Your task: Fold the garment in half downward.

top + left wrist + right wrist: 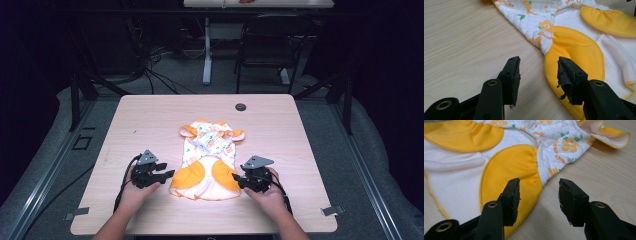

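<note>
Pale wooden table (150,120) (dark room) bears a garment (207,160).

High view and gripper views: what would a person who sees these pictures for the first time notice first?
A small garment, white with orange flowers and yellow-orange panels, lies flat in the middle of the wooden table. The left gripper and right gripper flank its near end, both open, each straddling the edge of a yellow panel.

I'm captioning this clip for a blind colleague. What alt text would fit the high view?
A small white floral garment with orange panels lies on a light wooden table, flanked by a person's left gripper and right gripper, both open beside its near hem. Behind the table are a dark floor, cables and a chair.
</note>
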A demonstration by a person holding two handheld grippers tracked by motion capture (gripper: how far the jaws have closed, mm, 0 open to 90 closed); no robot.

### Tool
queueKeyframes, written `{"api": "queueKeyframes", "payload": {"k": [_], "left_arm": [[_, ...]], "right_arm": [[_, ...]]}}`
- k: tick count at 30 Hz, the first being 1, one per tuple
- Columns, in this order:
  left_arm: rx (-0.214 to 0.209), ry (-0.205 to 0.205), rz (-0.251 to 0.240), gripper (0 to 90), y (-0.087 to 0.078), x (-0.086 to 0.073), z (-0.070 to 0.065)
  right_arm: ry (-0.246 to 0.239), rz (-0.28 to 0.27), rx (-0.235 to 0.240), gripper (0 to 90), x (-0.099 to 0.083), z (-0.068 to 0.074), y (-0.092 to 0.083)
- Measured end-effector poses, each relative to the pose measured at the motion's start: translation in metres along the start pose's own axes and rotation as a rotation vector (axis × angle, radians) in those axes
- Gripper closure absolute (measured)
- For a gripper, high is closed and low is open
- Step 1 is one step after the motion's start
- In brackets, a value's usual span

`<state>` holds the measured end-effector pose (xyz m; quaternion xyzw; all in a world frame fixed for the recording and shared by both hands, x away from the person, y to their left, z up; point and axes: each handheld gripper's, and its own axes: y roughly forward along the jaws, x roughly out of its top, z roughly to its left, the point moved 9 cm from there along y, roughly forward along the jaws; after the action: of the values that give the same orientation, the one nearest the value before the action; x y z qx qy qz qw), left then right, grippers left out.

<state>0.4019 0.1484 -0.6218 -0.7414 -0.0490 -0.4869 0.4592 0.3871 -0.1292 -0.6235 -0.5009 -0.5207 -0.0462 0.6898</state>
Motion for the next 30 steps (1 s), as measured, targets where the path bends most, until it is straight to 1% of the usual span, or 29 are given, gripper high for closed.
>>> {"api": "queueKeyframes", "payload": {"k": [3,6,7,8,10,11,12,13,15,16,17,18,19,20,21,22,24,25,27,28,29,30], "left_arm": [[-0.007,0.004,0.003,52.5,0.002,0.001,-0.002],[-0.009,0.011,0.006,52.5,0.005,0.003,-0.005],[-0.007,0.014,0.005,52.3,0.006,0.003,-0.006],[-0.015,0.025,0.007,52.1,0.006,0.005,-0.008],[-0.018,0.031,0.006,51.9,0.007,0.007,-0.010],[-0.018,0.044,0.004,51.9,0.008,0.009,-0.010],[-0.026,0.052,-0.001,52.0,0.009,0.014,-0.012],[-0.032,0.056,0.002,52.1,0.011,0.018,-0.013],[-0.034,0.057,-0.001,53.0,0.013,0.020,-0.014],[-0.049,0.062,-0.001,54.3,0.016,0.024,-0.016],[-0.053,0.063,0.007,55.4,0.018,0.025,-0.016],[-0.052,0.072,0.015,56.0,0.020,0.026,-0.016],[-0.052,0.072,0.015,57.1,0.020,0.026,-0.016],[-0.054,0.083,0.025,57.1,0.024,0.028,-0.016],[-0.053,0.084,0.028,58.9,0.026,0.029,-0.016],[-0.052,0.088,0.030,60.6,0.029,0.029,-0.015],[-0.051,0.073,0.042,63.7,0.035,0.027,-0.014],[-0.046,0.075,0.059,63.7,0.038,0.024,-0.013],[-0.040,0.082,0.082,64.9,0.044,0.020,-0.011],[-0.048,0.076,0.099,65.3,0.048,0.016,-0.011],[-0.048,0.076,0.099,65.5,0.048,0.016,-0.011],[-0.046,0.070,0.104,66.1,0.049,0.015,-0.010]], "right_arm": [[-0.005,0.000,-0.003,51.0,0.000,0.000,0.001],[-0.003,-0.009,0.005,50.8,0.001,0.000,0.000],[0.004,-0.020,0.007,50.6,0.002,-0.001,0.000],[0.016,-0.024,0.011,50.5,0.003,-0.002,0.001],[0.018,-0.028,0.016,50.6,0.004,-0.002,0.001],[0.025,-0.032,0.019,50.6,0.004,-0.003,0.002],[0.039,-0.022,0.029,50.9,0.005,-0.005,0.004],[0.045,-0.014,0.030,51.3,0.006,-0.006,0.005],[0.053,-0.021,0.029,51.6,0.009,-0.009,0.005],[0.077,-0.038,0.039,52.1,0.017,-0.011,0.004],[0.083,-0.033,0.048,52.7,0.019,-0.011,0.003],[0.094,-0.034,0.049,53.8,0.020,-0.012,0.004],[0.094,-0.034,0.049,53.8,0.020,-0.012,0.004],[0.094,-0.026,0.049,55.3,0.021,-0.013,0.004],[0.097,-0.013,0.049,57.4,0.022,-0.013,0.005],[0.099,-0.006,0.052,61.8,0.025,-0.015,0.010],[0.100,0.022,0.063,66.2,0.024,-0.015,0.018],[0.100,0.022,0.063,66.2,0.024,-0.015,0.018],[0.086,0.045,0.065,69.8,0.024,-0.013,0.025],[0.066,0.065,0.073,72.2,0.022,-0.010,0.032],[0.066,0.065,0.073,72.2,0.022,-0.010,0.032],[0.048,0.082,0.077,73.7,0.019,-0.006,0.036]]}}
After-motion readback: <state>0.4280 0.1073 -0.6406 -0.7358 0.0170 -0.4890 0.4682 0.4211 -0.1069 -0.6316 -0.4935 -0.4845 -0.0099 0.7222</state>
